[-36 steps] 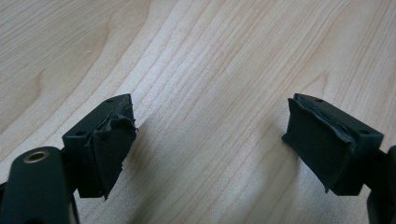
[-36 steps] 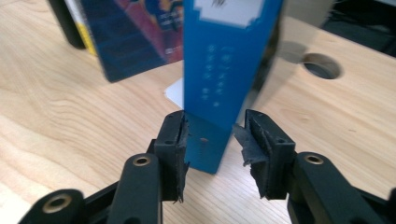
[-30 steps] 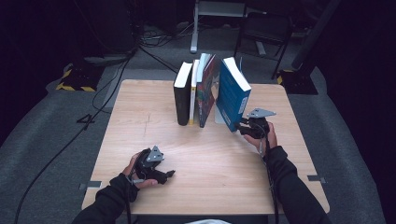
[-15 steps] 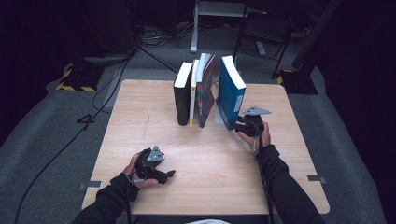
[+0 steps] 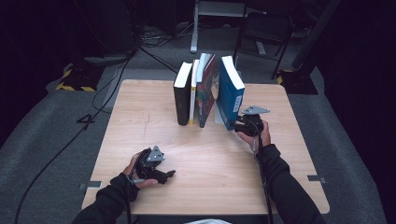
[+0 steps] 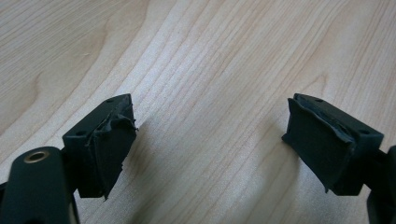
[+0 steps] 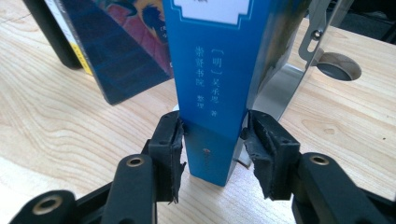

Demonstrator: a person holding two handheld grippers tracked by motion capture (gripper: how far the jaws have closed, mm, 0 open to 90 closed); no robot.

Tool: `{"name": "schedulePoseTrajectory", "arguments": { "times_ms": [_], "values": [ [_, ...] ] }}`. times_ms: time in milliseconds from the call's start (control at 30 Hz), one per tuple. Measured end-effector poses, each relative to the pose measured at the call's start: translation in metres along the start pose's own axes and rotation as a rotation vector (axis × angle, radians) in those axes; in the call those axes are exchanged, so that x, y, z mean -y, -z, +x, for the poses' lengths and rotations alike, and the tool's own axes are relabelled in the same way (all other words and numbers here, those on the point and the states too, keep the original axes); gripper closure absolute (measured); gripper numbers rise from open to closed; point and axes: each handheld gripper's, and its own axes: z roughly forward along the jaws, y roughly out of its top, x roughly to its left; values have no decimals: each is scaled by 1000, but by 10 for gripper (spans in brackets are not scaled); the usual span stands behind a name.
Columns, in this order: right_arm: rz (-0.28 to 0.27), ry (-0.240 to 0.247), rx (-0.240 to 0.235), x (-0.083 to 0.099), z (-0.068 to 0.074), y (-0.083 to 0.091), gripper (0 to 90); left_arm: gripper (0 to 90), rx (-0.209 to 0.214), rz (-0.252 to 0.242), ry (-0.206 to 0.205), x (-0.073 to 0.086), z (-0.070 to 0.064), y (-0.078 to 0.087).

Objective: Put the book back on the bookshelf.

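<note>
Left to right on the wooden table [image 5: 140,116]. Near the front left edge, the left claw [image 5: 169,174] rests in the person's hand, jaws spread wide apart over bare wood, holding nothing. At the table's far middle stands a row of books: a black book [image 5: 182,95] upright, a thin yellow-spined book [image 5: 193,93] touching it, then a dark illustrated book [image 5: 208,93] tilted, its top leaning right. Next stands the thick blue book [image 5: 230,91], tilted likewise, its lower spine facing the right claw [image 5: 235,125]. The right claw's pads [image 7: 170,140] are clamped on both covers of the blue book near its bottom. A metal bookend [image 7: 299,70] stands just behind the book, to its right.
</note>
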Motion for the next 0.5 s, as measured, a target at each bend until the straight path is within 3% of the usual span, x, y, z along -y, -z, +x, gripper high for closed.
{"name": "schedulePoseTrajectory", "arguments": {
  "times_ms": [500],
  "values": [
    [101, 117, 2, -12, 11, 16, 377, 162, 0, 0, 0, 0, 0, 0]
  ]
}}
